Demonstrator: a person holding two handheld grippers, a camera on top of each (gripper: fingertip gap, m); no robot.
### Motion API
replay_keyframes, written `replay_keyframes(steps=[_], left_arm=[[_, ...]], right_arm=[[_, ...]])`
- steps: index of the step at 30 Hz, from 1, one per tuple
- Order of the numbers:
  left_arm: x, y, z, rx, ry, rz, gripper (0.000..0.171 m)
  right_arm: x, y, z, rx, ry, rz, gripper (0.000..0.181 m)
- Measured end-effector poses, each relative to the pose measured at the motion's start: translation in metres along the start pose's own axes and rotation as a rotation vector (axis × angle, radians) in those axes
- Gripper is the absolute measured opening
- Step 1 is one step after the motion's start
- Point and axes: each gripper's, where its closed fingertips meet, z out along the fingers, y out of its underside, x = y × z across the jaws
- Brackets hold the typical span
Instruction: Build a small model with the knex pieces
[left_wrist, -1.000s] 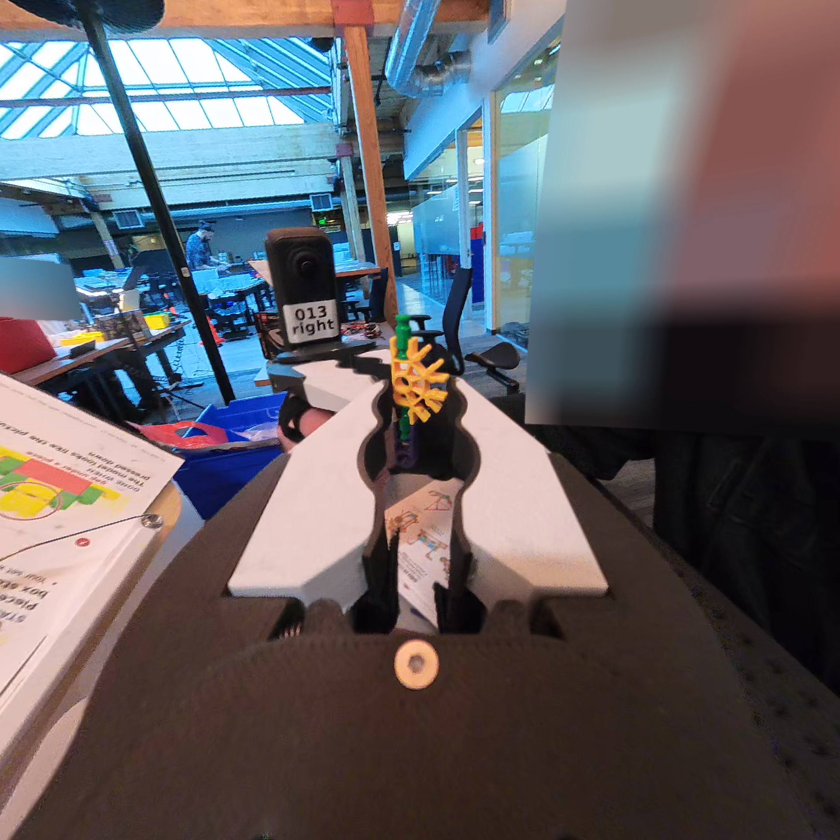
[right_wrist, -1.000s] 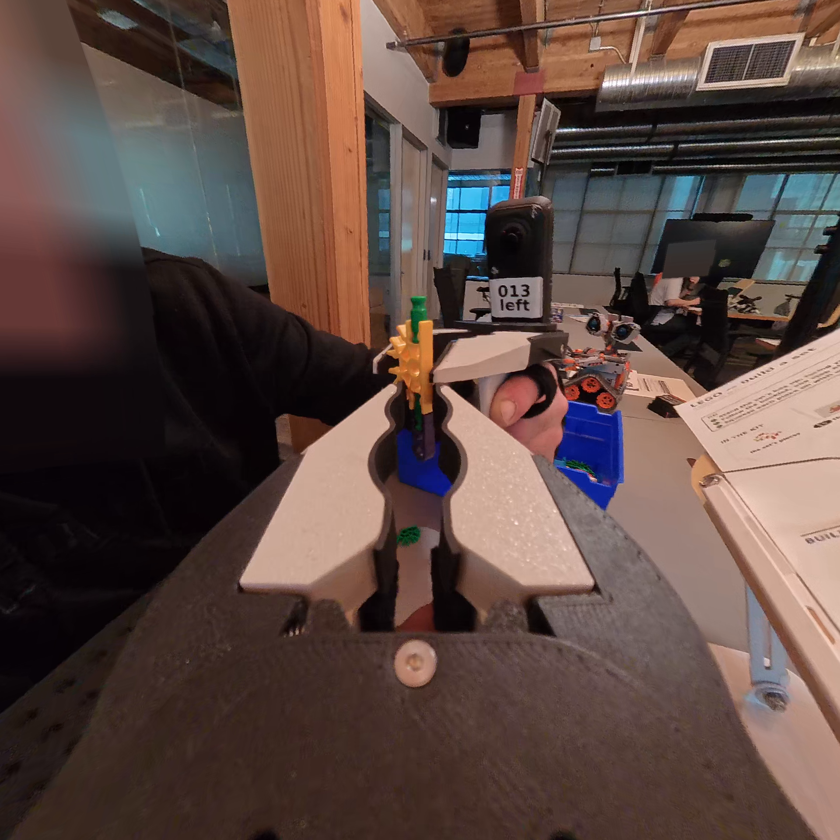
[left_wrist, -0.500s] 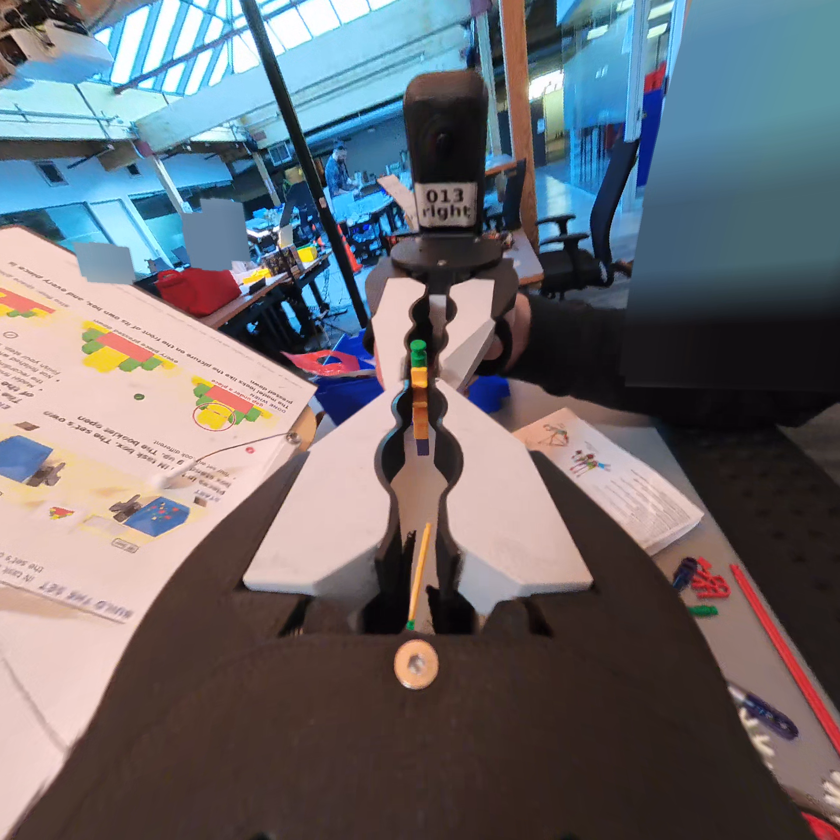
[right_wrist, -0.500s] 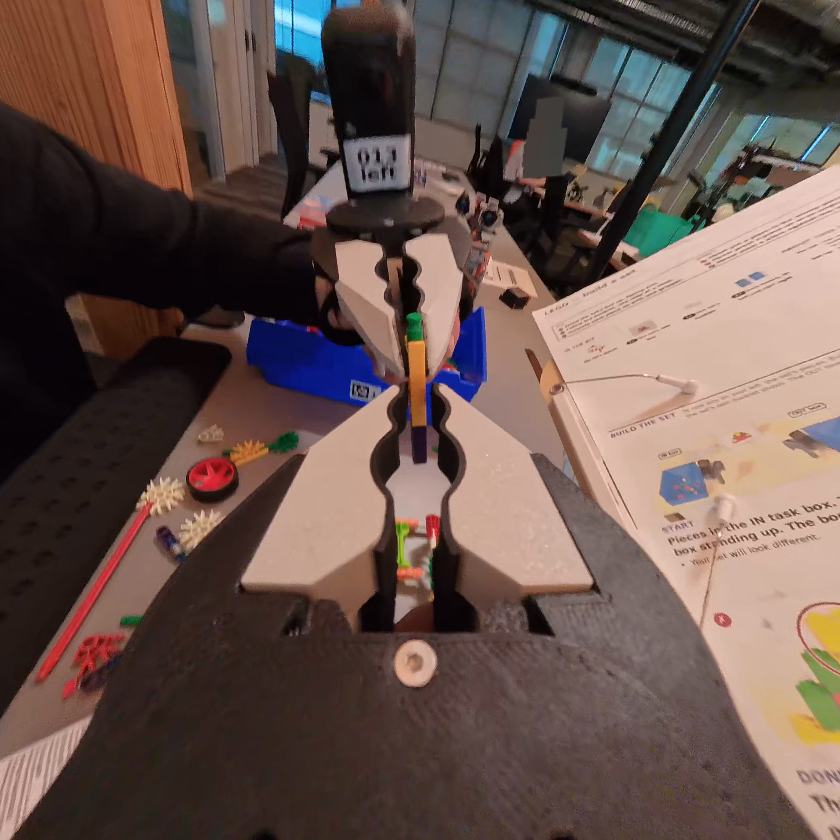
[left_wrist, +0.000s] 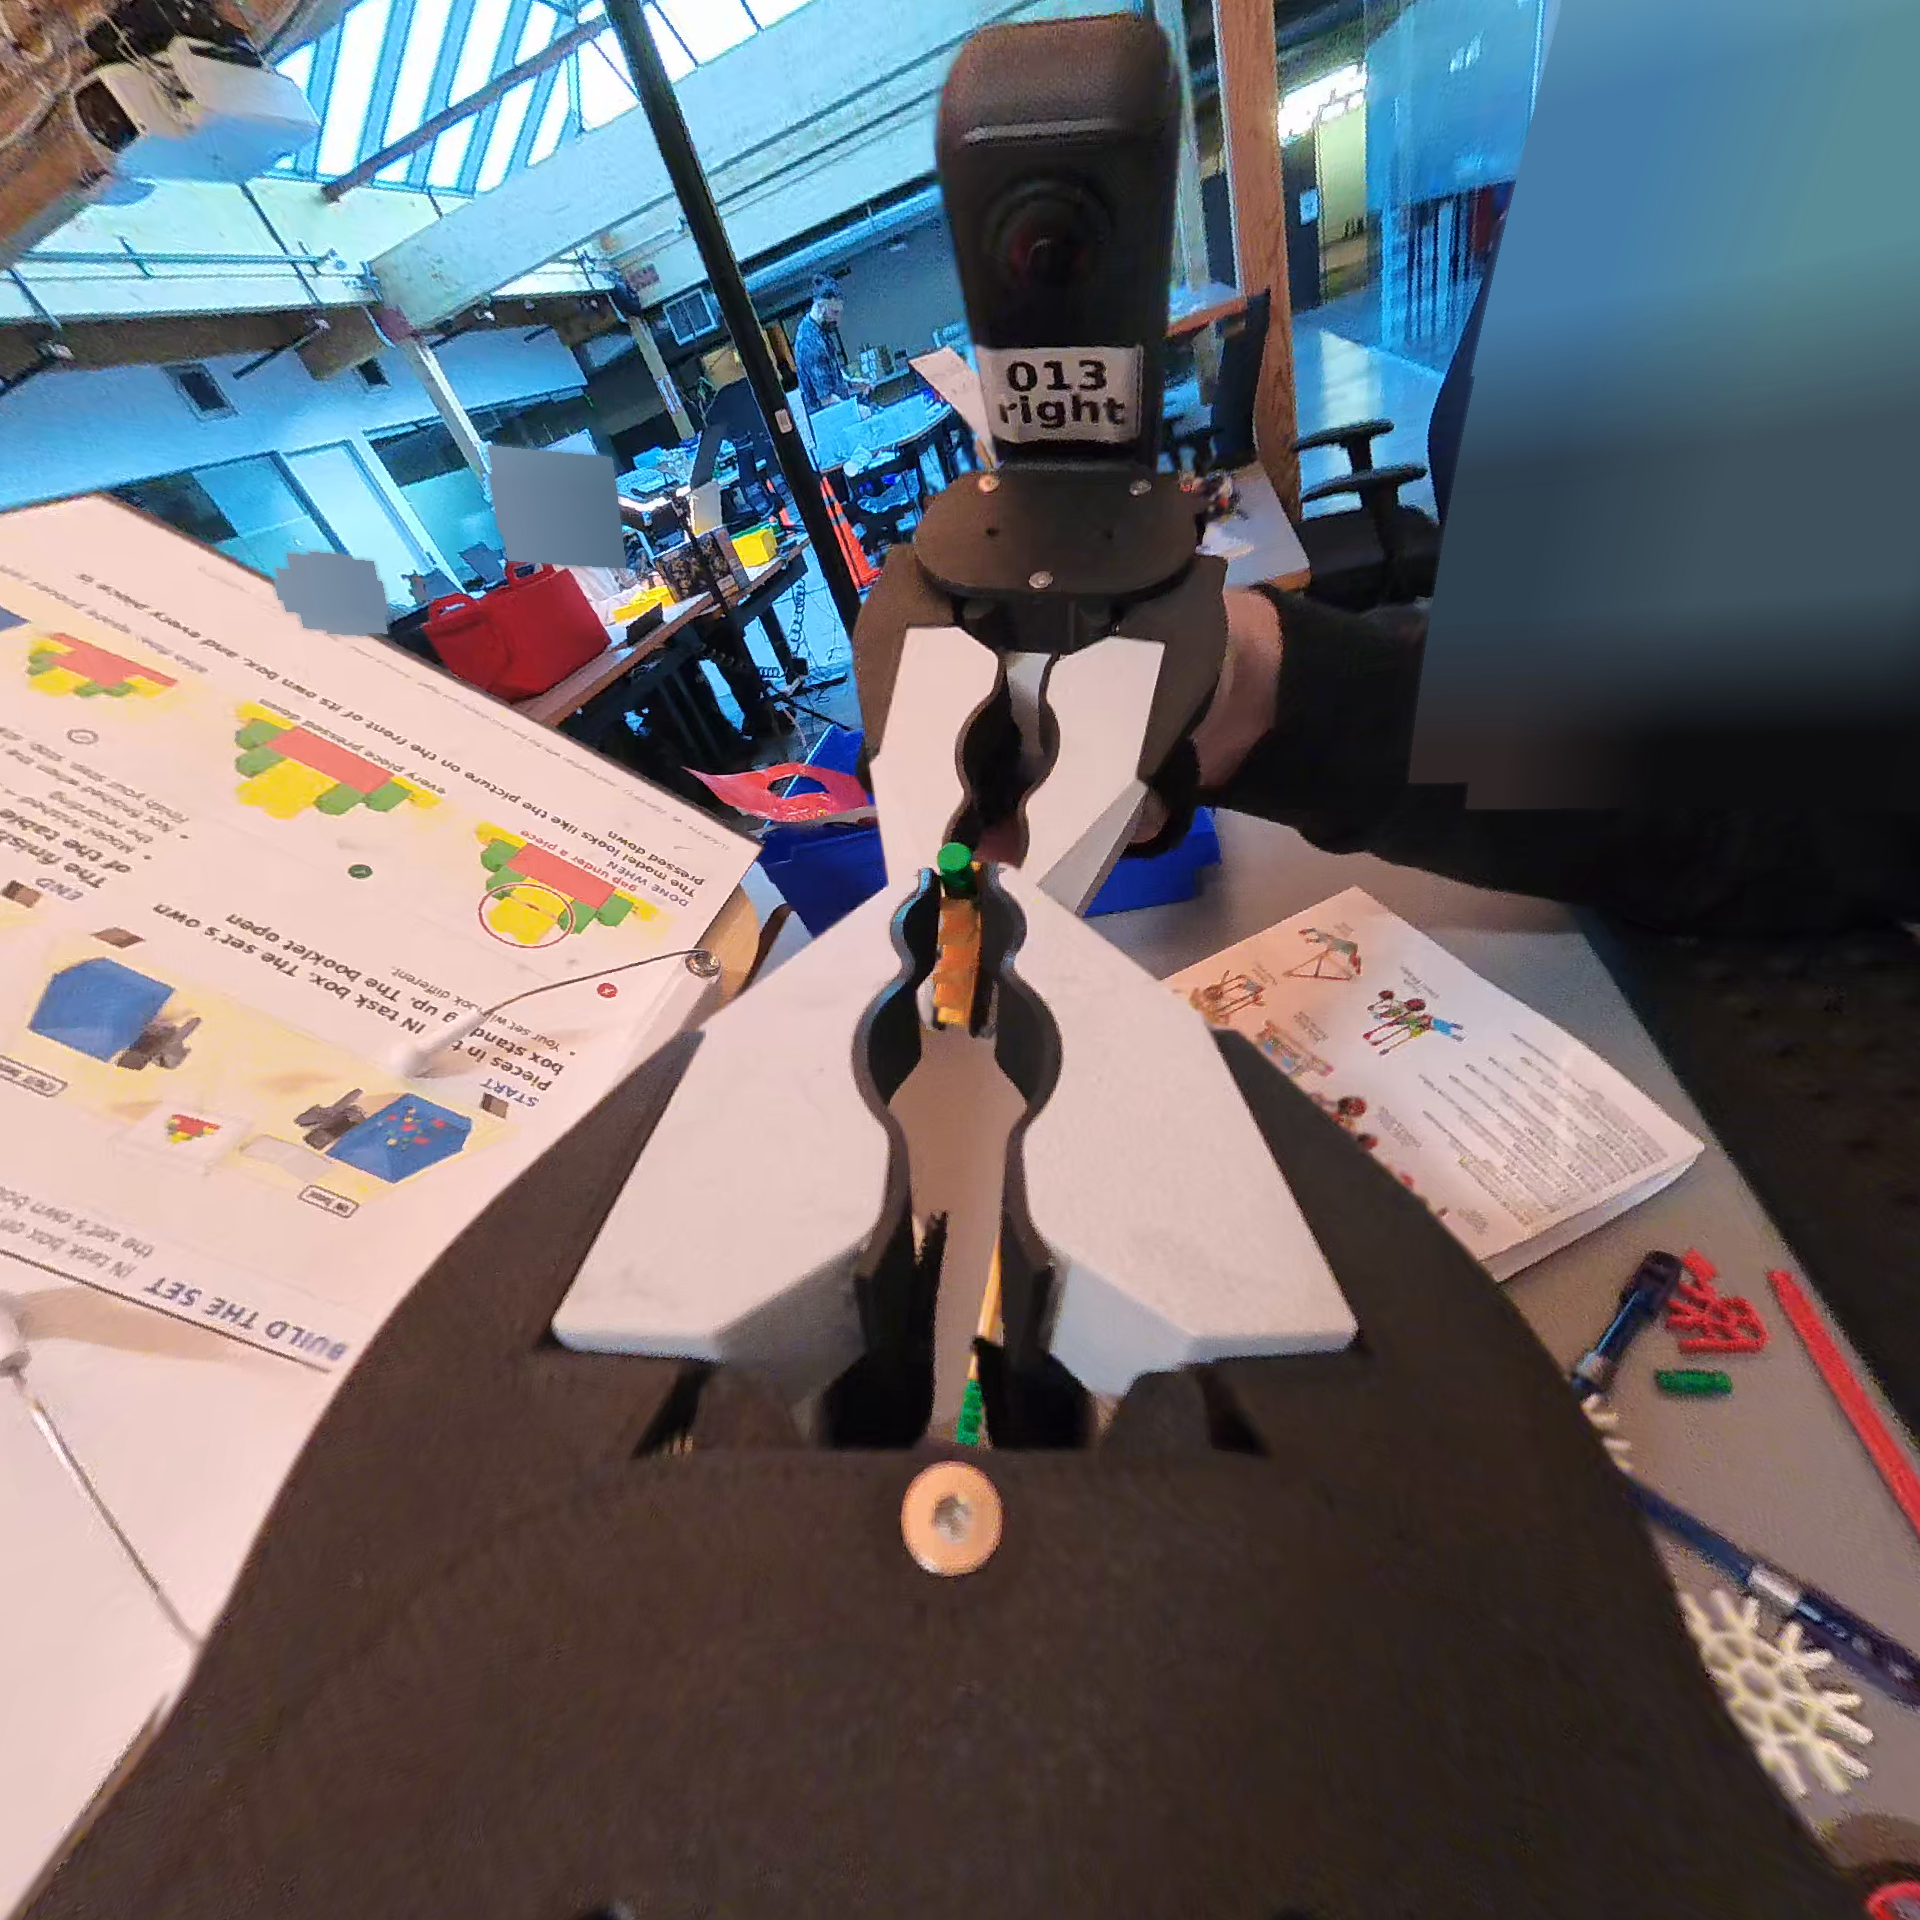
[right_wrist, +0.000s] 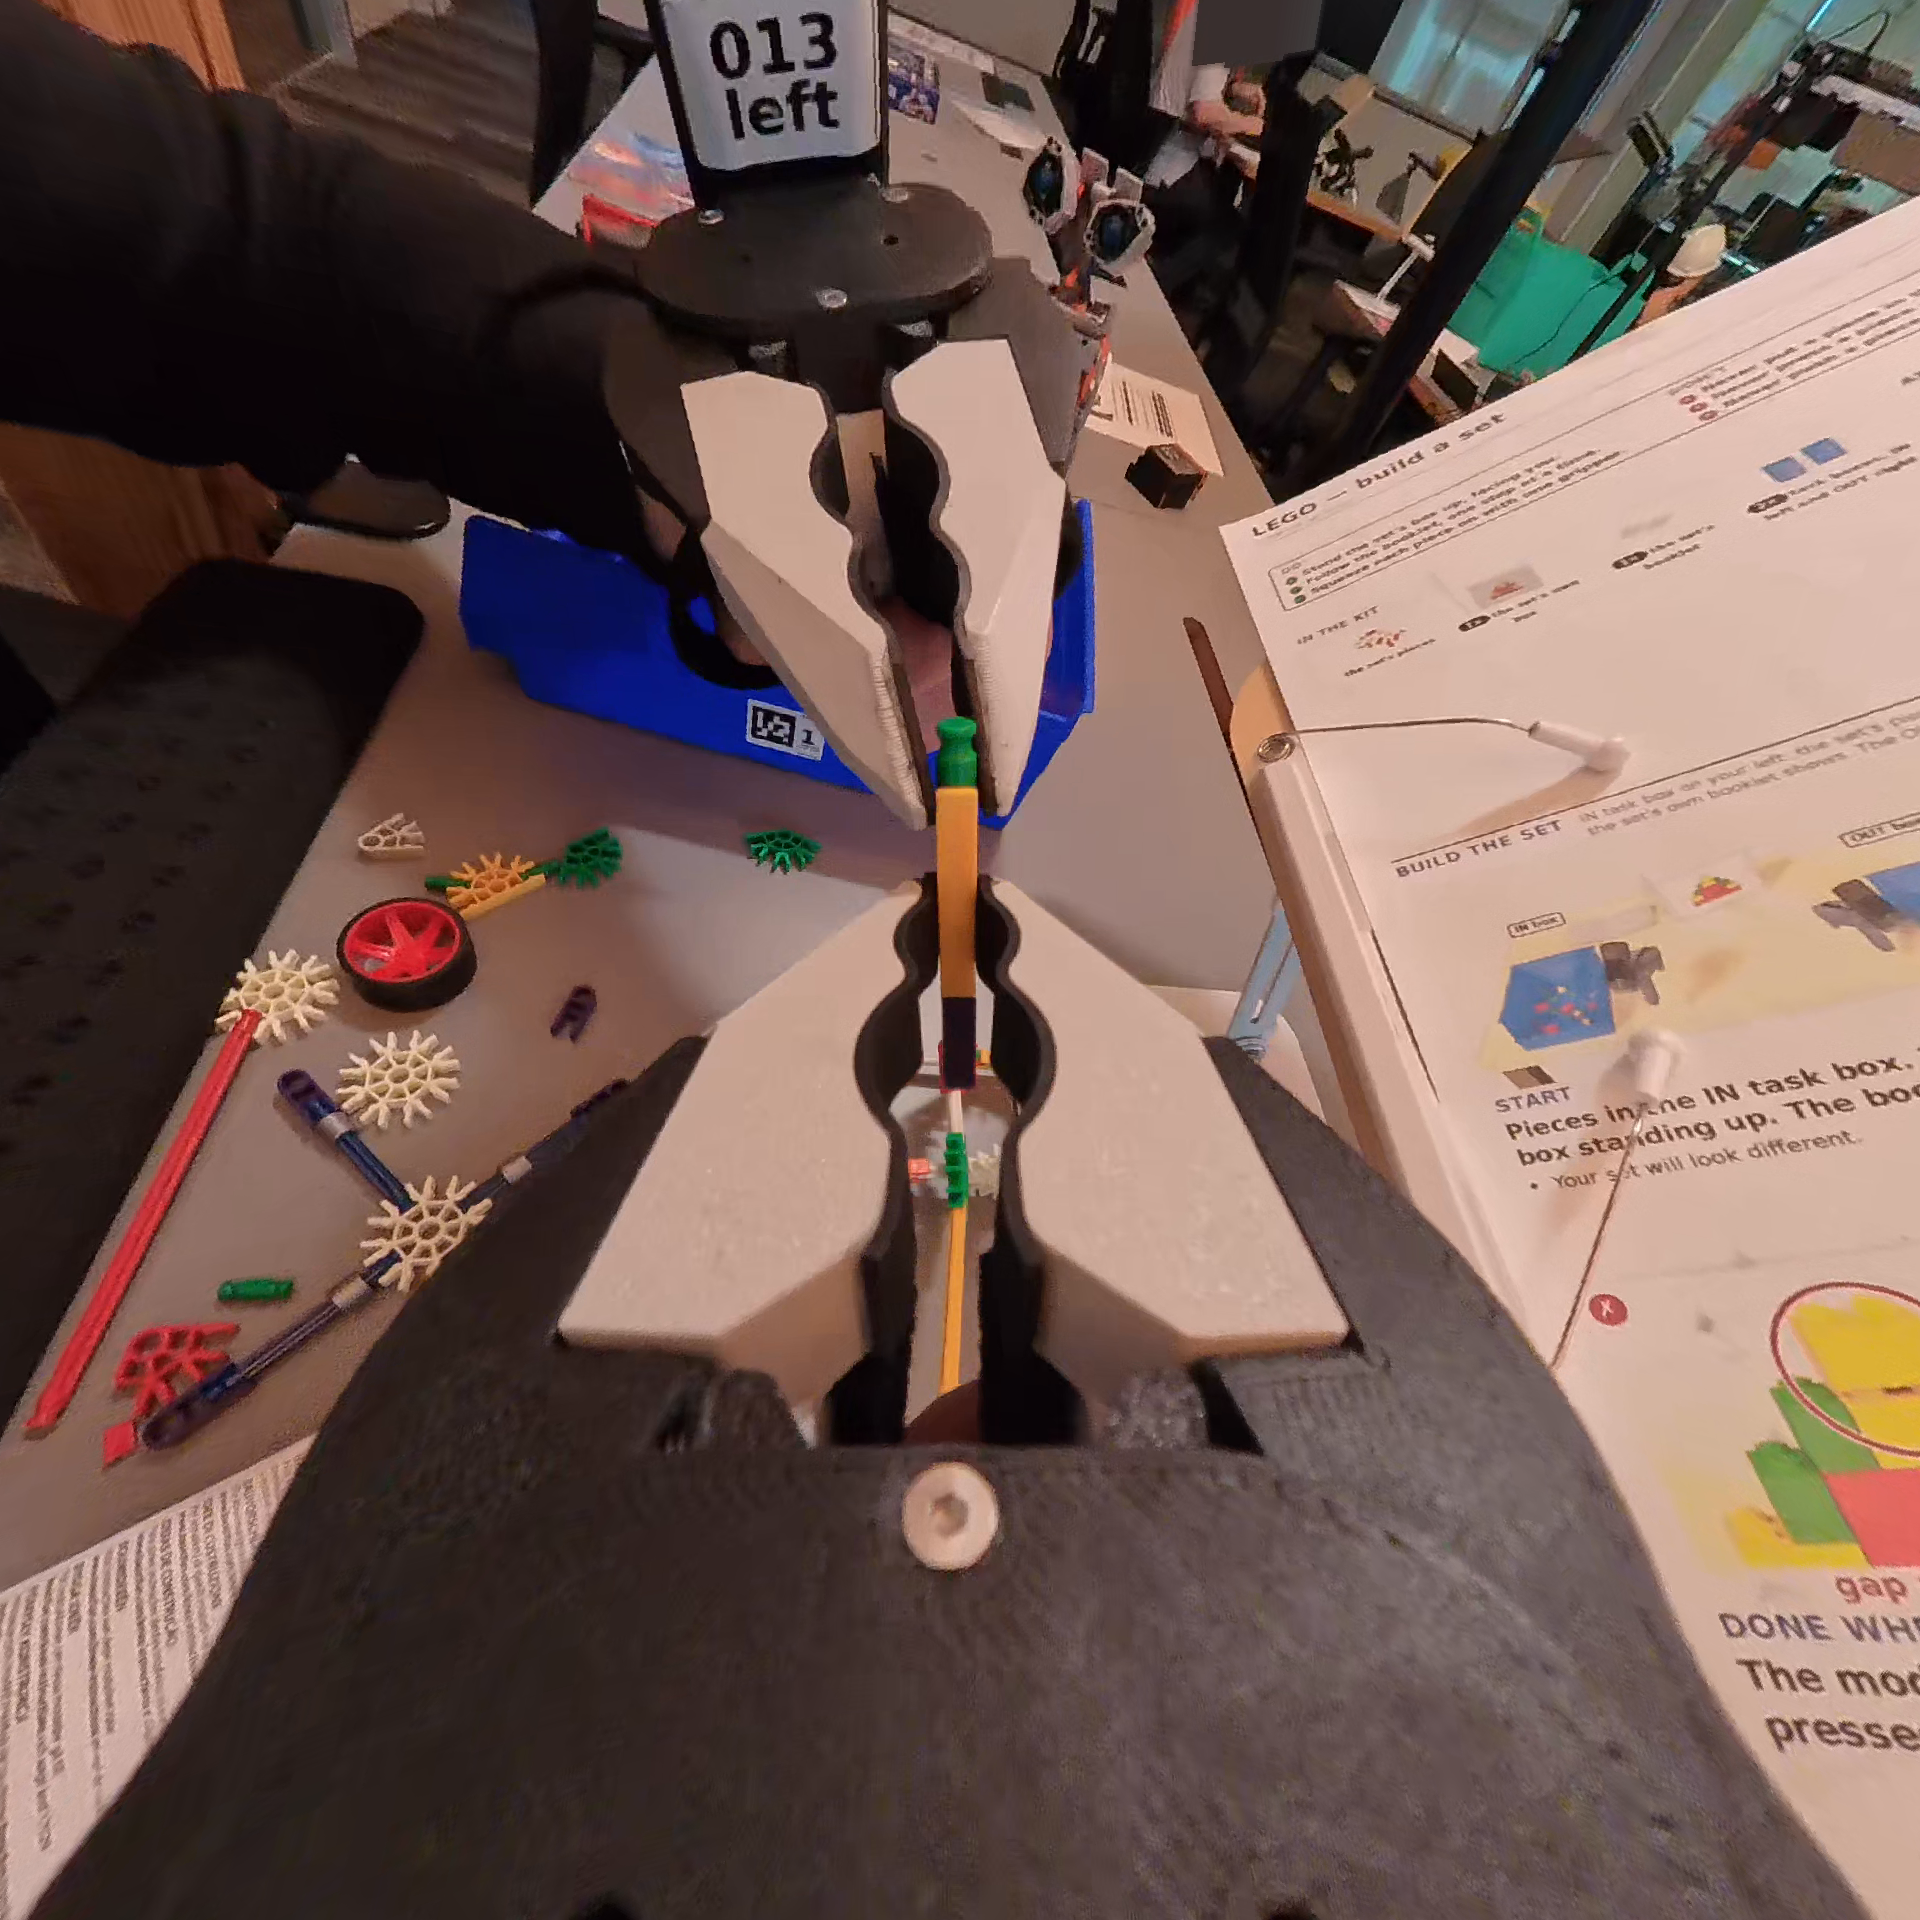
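Note:
A small toy assembly, a yellow connector (right_wrist: 956, 862) seen edge-on with a green rod end (right_wrist: 956, 750) and a purple piece (right_wrist: 959, 1031), hangs between my two grippers above the grey table (right_wrist: 1122, 852). My right gripper (right_wrist: 954, 883) is shut on the yellow connector, with the purple piece just behind its tips. My left gripper (right_wrist: 954, 805) faces it tip to tip and is closed around the green rod end. In the left wrist view my left gripper (left_wrist: 956, 896) pinches the yellow connector (left_wrist: 956, 971), and the right gripper (left_wrist: 987, 852) meets it from beyond.
A blue bin (right_wrist: 582, 644) stands behind the left gripper. A tilted instruction board (right_wrist: 1662, 935) flanks the work spot. A booklet (left_wrist: 1455, 1081) lies open. Loose pieces lie scattered: a red wheel (right_wrist: 407, 951), white snowflake connectors (right_wrist: 398, 1078), a red rod (right_wrist: 145, 1216), a green connector (right_wrist: 781, 847). Both grippers' tips are close together, under 4 cm apart. The red wheel (right_wrist: 407, 951) sits 25 centimeters or so from the ends of my right fingers.
Both grippers have tipped down from level towards the table and drawn closer, tip to tip. The assembly has turned from face-on to edge-on and stays gripped.

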Motion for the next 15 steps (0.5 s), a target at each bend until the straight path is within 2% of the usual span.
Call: replay_keyframes(steps=[10, 15], left_arm=[[-0.006, 0.006, -0.003, 0.066, 0.036, -0.164, 0.005], [-0.004, 0.005, -0.003, 0.098, 0.056, -0.198, 0.004]], right_arm=[[0.003, 0.002, -0.007, 0.083, -0.073, 0.094, 0.004], [0.004, -0.016, -0.011, 0.216, -0.078, 0.11, 0.004]])
